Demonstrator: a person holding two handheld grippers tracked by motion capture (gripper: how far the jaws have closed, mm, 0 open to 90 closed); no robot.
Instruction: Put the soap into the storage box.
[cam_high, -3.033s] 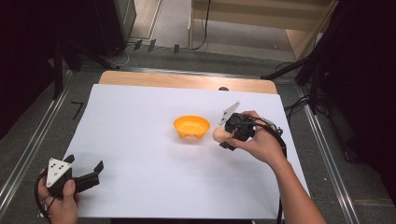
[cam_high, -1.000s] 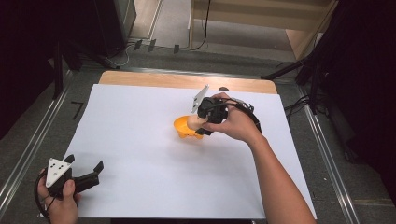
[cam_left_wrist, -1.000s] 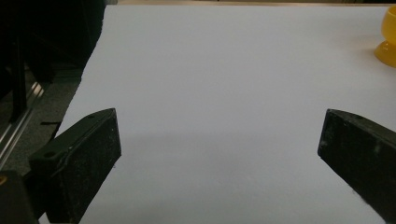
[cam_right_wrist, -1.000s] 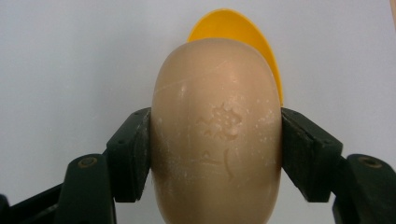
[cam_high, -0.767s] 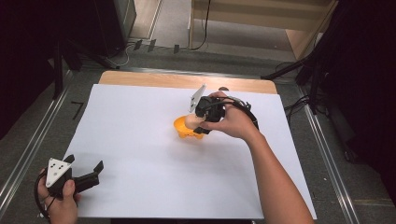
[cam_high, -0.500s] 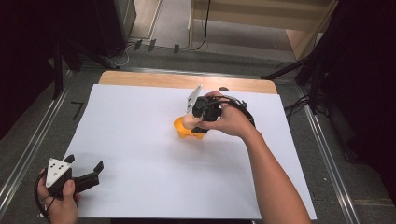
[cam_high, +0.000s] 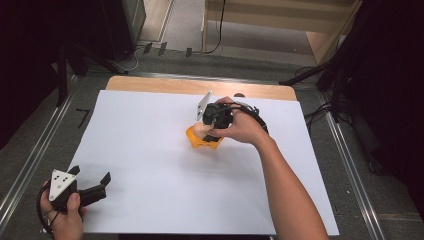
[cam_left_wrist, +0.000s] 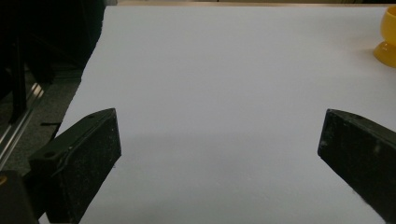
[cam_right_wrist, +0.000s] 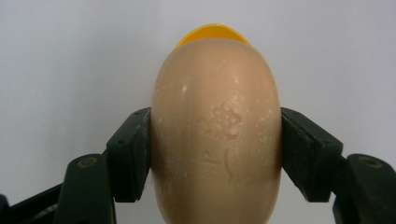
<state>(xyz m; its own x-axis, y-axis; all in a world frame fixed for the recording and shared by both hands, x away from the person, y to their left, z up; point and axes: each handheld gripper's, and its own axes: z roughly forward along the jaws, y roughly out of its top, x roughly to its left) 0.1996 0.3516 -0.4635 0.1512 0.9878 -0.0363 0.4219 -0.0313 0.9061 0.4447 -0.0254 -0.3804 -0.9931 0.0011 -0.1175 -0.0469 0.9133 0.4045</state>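
Observation:
A tan egg (cam_right_wrist: 216, 130) is clamped between the two black jaws of my right gripper (cam_right_wrist: 216, 149), which is shut on it. Beyond the egg's far end peeks the rim of a yellow egg cup (cam_right_wrist: 212, 32). In the high view the right gripper (cam_high: 210, 131) holds the egg (cam_high: 201, 131) right over the yellow egg cup (cam_high: 202, 142) near the middle of the white sheet. My left gripper (cam_high: 97, 186) rests at the sheet's near left corner, jaws wide apart with nothing between them. The left gripper view shows the yellow egg cup (cam_left_wrist: 387, 39) far off at top right.
A white sheet (cam_high: 150, 165) covers most of the wooden table (cam_high: 150, 85). Metal rails (cam_high: 30, 165) run along the left and right sides. Cables and dark stands lie on the floor beyond the far edge.
The right hand carried the egg leftward from beside the egg cup to directly over it and has sunk a little. The left gripper stayed still.

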